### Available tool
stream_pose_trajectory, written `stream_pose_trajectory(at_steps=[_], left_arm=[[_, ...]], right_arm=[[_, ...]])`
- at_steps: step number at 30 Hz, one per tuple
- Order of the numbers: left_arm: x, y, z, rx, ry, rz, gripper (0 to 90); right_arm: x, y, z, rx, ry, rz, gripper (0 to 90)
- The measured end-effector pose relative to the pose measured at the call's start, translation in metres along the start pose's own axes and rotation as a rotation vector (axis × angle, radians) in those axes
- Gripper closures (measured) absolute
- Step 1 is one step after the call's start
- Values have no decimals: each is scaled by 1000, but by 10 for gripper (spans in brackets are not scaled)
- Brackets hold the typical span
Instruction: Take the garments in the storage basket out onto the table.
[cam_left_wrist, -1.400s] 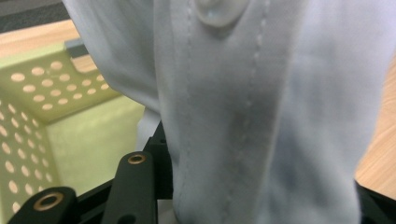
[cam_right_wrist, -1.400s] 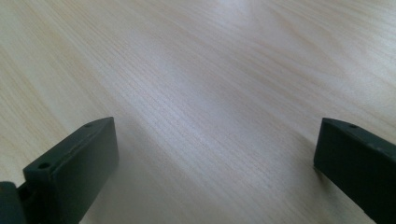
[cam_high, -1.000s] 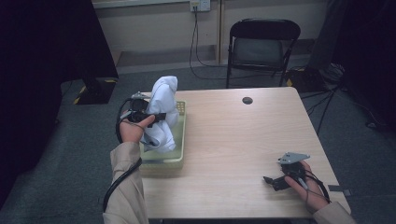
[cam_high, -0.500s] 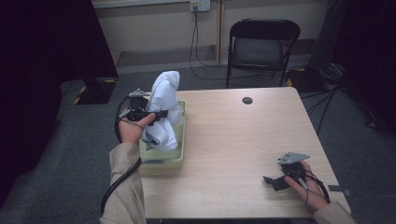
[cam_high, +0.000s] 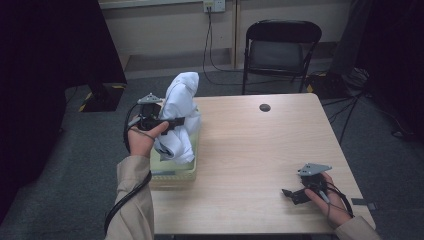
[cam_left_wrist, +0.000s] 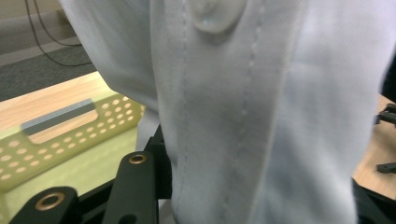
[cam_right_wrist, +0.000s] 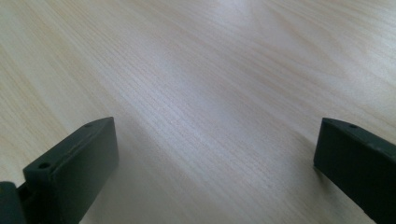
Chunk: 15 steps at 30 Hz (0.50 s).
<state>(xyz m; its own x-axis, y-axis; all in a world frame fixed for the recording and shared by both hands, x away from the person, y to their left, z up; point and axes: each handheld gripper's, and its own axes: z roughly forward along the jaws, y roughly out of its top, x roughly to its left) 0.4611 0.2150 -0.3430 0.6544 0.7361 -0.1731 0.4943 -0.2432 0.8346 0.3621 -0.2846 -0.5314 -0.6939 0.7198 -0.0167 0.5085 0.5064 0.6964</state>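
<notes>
A plain office or lab room is suggested by the grey carpet (cam_high: 60, 165) laid around a bare wooden bench (cam_high: 260, 150). A black folding chair (cam_high: 280, 47) is set at twelve o'clock, and cables (cam_high: 206, 47) are hung from a wall socket (cam_high: 210, 6) behind it.

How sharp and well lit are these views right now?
High view: even light on the table, dark room corners, white shirt bright but readable. Left gripper view: shirt very close, its button soft, basket slightly blurred. Right gripper view: wood grain crisp at centre, pale glare at the top.
</notes>
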Motion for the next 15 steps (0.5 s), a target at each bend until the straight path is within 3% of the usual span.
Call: stream_pose_trajectory(at_steps=[15], left_arm=[[-34,10,12,-21,-92,63,569]], right_arm=[[0,0,0,0,0,-1,0]])
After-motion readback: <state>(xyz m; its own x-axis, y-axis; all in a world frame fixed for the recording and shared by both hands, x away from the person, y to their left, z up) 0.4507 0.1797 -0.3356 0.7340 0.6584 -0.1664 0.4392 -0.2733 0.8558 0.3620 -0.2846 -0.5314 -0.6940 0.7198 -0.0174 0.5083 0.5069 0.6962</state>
